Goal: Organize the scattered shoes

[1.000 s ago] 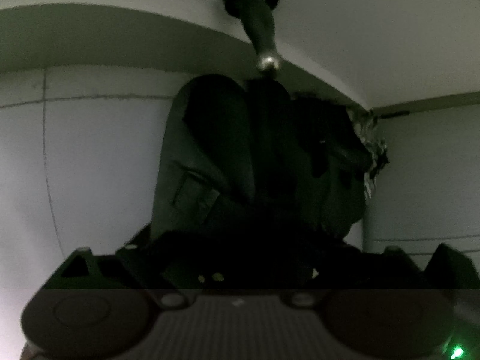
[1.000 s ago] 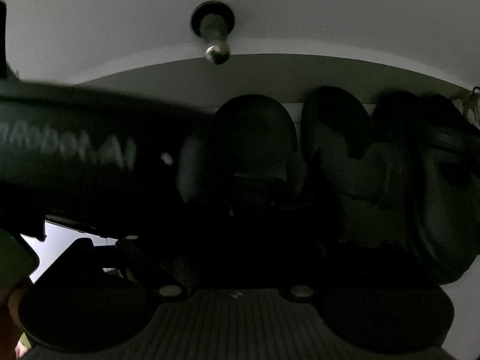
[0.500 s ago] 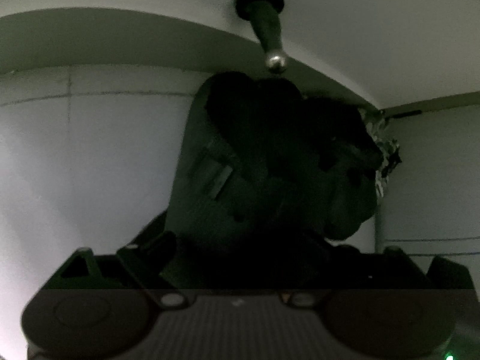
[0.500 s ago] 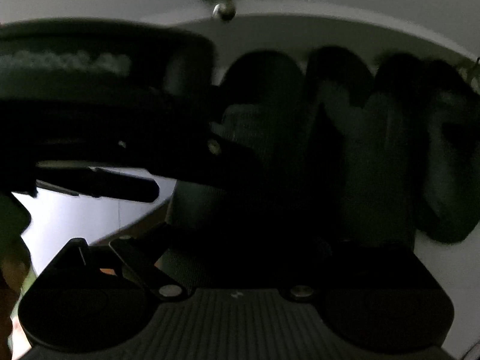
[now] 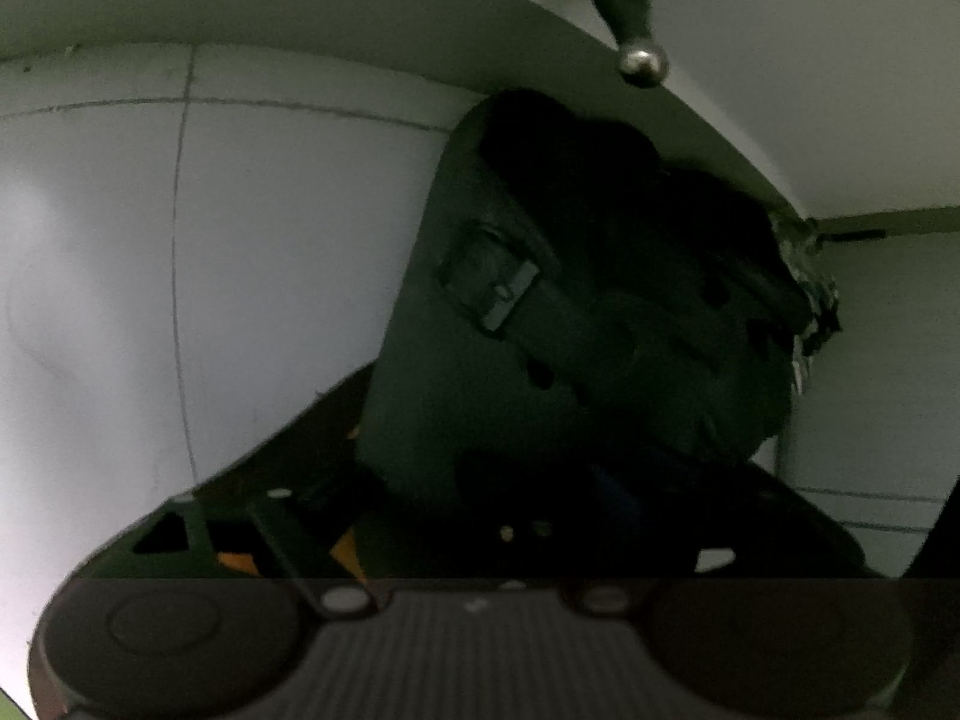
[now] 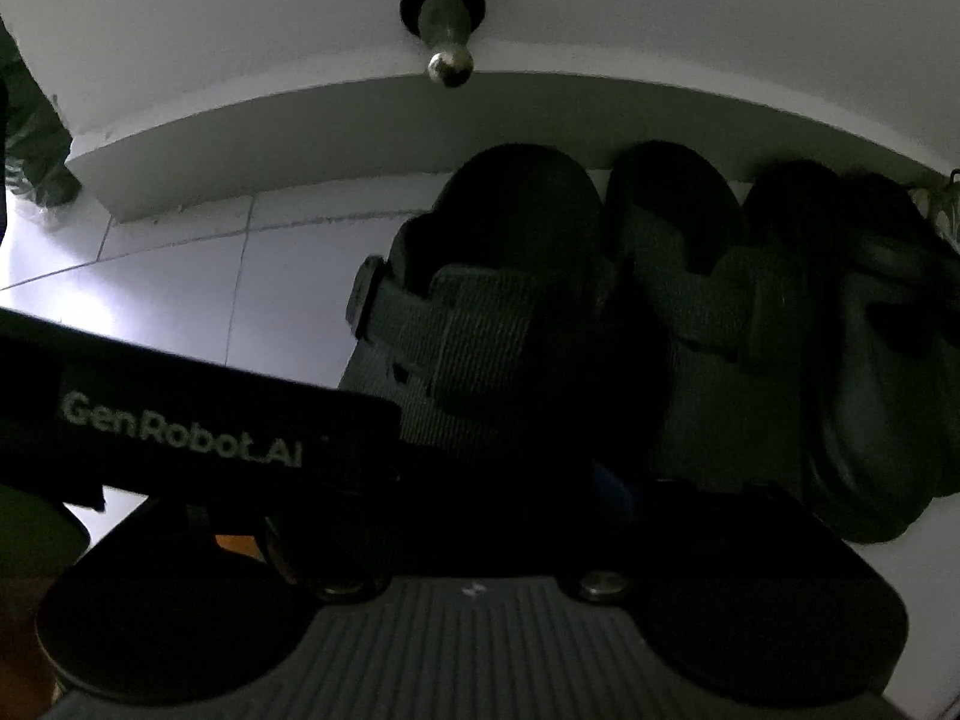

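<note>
Dark and shadowy is how everything looks here, close under a white cabinet. In the left wrist view, the left gripper (image 5: 540, 498) is right up against a dark sandal (image 5: 540, 312). The sandal fills the middle of the view and has a strap with a buckle (image 5: 492, 282) on it. The gripper's fingers are lost in the dark under the sandal, so I cannot tell if they are apart or pressed on it. Past the sandal, on its right side, more dark shoes are packed close, but they are too dim to tell apart. To the left is the pale tiled floor (image 5: 270, 252), with thin lines between the tiles. Above it all is the white cabinet (image 5: 810, 60) with a round metal knob (image 5: 642, 60).

In the right wrist view, the right gripper (image 6: 588, 480) is close to a row of dark shoes. I cannot tell if its fingers are apart or together, for it is too dark there. The other gripper's dark body, with white letters (image 6: 180, 429) on it, lies across the left side. Just past it, the nearest shoe is a strapped sandal (image 6: 480, 324). Beside it on the right is a second sandal (image 6: 678, 276), touching the first. Farther right is a dark clog (image 6: 870, 348). The three stand side by side against the cabinet's base, on the tiled floor. Up above is another metal knob (image 6: 447, 60).
</note>
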### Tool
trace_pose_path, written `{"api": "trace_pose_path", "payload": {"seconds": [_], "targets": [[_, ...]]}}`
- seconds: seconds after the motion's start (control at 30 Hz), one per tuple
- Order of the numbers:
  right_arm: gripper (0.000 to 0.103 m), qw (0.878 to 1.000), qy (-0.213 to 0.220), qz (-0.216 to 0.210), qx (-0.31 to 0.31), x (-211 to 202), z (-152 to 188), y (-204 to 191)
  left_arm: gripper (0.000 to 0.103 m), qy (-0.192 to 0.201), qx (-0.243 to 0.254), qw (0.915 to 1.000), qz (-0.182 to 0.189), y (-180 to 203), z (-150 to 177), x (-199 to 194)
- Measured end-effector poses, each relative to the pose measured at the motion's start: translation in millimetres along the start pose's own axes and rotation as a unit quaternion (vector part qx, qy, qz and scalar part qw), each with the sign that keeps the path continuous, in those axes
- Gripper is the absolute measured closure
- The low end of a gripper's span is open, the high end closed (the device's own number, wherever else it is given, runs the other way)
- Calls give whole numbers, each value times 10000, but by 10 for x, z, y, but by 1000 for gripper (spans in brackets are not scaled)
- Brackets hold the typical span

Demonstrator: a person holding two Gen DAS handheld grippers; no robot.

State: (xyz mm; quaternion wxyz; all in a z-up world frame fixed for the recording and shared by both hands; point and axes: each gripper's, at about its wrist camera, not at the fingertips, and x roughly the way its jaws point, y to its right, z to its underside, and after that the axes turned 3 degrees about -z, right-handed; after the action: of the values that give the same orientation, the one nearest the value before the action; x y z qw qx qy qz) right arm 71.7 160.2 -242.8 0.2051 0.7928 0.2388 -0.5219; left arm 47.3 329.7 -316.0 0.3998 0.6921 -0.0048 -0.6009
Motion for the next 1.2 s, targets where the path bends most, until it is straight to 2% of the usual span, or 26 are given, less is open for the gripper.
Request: {"api": "trace_pose_path", "payload": {"seconds": [0.17, 0.3, 0.37, 0.43, 0.57, 0.77, 0.87, 0.97, 1.07, 1.2], "targets": [[22, 10000, 33, 73, 18, 73, -47, 41, 16, -59, -9, 10000, 61, -29, -41, -9], [15, 9996, 7, 40, 278, 21, -30, 38, 19, -142, -143, 9998, 86, -88, -60, -56], [10, 9998, -53, 121, 129, -21, -14, 6, 14, -100, -144, 9998, 12, -100, -71, -124], [10, 9999, -93, 89, 71, -113, 24, -6, 11, -33, -169, 9998, -60, -113, -89, -217], [9, 9986, -36, -17, 530, -282, 45, 110, 11, -40, -163, 9998, -75, -59, -115, -318], [9, 9952, 336, 102, 919, -716, 47, 193, 10, -114, 141, 9992, -349, 13, -157, -548], [9, 9927, 494, 188, 1080, -909, 52, 227, 10, -164, 274, 9982, -507, 134, -173, -697], [9, 9899, 508, 484, 1235, -1033, 134, 280, 11, -229, 323, 9978, -531, 309, -169, -832], [9, 9828, 542, 748, 1600, -1169, 204, 381, 11, -245, 505, 9968, -564, 575, -164, -965], [9, 9660, 637, 1077, 2263, -1397, 300, 511, 11, -172, 834, 9942, -664, 1009, -152, -1149]]}}
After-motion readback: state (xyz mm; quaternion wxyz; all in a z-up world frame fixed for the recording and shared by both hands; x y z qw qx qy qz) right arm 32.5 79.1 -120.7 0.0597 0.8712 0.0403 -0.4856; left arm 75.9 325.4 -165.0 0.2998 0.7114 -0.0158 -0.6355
